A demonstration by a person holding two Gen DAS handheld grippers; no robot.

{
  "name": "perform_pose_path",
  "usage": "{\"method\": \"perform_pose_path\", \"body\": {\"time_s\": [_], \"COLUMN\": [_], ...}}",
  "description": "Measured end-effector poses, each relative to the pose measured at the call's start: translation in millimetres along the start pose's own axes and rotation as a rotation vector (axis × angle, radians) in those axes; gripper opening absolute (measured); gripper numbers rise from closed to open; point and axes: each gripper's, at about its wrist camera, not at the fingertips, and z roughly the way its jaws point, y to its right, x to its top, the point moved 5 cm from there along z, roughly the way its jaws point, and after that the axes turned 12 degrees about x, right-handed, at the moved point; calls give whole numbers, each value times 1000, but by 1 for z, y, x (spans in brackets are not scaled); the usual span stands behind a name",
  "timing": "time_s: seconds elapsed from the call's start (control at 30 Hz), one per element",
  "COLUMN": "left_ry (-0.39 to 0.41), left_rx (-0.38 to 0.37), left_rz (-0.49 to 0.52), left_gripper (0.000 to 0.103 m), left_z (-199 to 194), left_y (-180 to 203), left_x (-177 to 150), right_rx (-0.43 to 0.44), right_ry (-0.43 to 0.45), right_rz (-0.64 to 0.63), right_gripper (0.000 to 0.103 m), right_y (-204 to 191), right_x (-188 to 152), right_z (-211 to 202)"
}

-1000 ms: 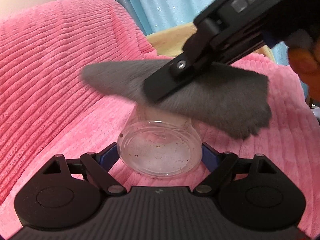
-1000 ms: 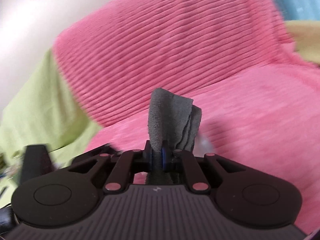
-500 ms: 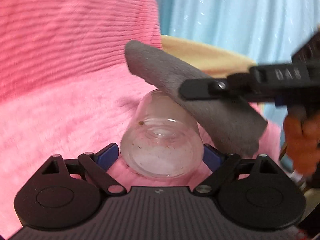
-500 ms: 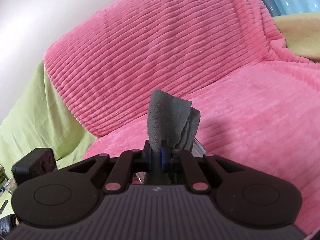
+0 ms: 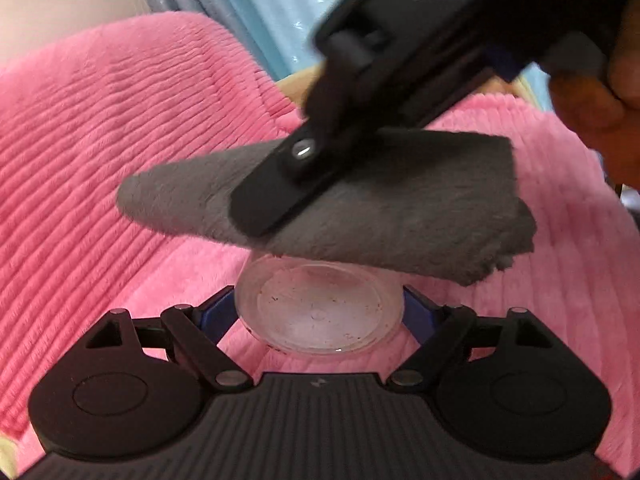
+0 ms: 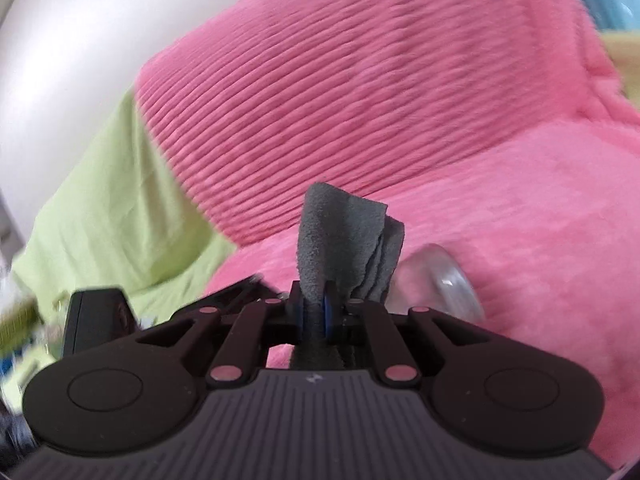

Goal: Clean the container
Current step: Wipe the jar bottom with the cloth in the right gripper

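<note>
Pink blanket [image 5: 120, 152], green sheet [image 6: 112, 200], perhaps curtain [image 5: 264, 12].

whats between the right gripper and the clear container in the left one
The folded grey cloth: the right gripper pinches it, and in the left wrist view it lies over the clear container gripped by the left gripper.

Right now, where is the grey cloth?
The grey cloth is pinched in the right hand-held gripper. In the left wrist view it lies over the far end of the clear container, which the left hand-held gripper holds.
</note>
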Motion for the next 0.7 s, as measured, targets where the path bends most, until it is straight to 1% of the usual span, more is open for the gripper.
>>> {"method": "perform_pose_path", "body": {"time_s": [0.07, 0.13, 0.17, 0.2, 0.3, 0.4, 0.43, 0.5, 0.53, 0.6, 0.7], "left_ry": [2, 9, 10, 9, 4, 3, 5, 8, 5, -12, -47], "left_rx": [0, -2, -1, 0, -3, -3, -4, -8, -14, -50, -139], "left_rz": [0, 6, 10, 11, 1, 1, 4, 3, -12, -81, -257], "left_gripper": [86, 86, 86, 86, 86, 85, 85, 85, 85, 86, 86], "left_z": [3, 7, 7, 8, 10, 12, 12, 11, 11, 14, 19], "left_y": [0, 1, 2, 2, 1, 3, 4, 5, 5, -1, -16], "left_x": [0, 0, 0, 0, -2, -3, -3, -2, -2, -1, -5], "right_rx": [-60, -143, -155, -143, -59, -35, -53, -146, -173, -168, -163], "right_ry": [30, 74, 90, 96, 47, 19, 28, 81, 100, 119, 112], "right_rz": [1, 25, 51, 74, 54, 13, 11, 33, 47, 86, 77], "right_gripper": [6, 7, 7, 8, 8, 6, 6, 6, 6, 6, 6], "right_y": [7, 19, 23, 25, 13, 6, 8, 20, 26, 32, 28], "right_x": [4, 8, 8, 8, 5, 5, 6, 10, 10, 9, 8], "right_z": [-3, -9, -12, -13, -7, -2, -2, -9, -13, -17, -16]}}
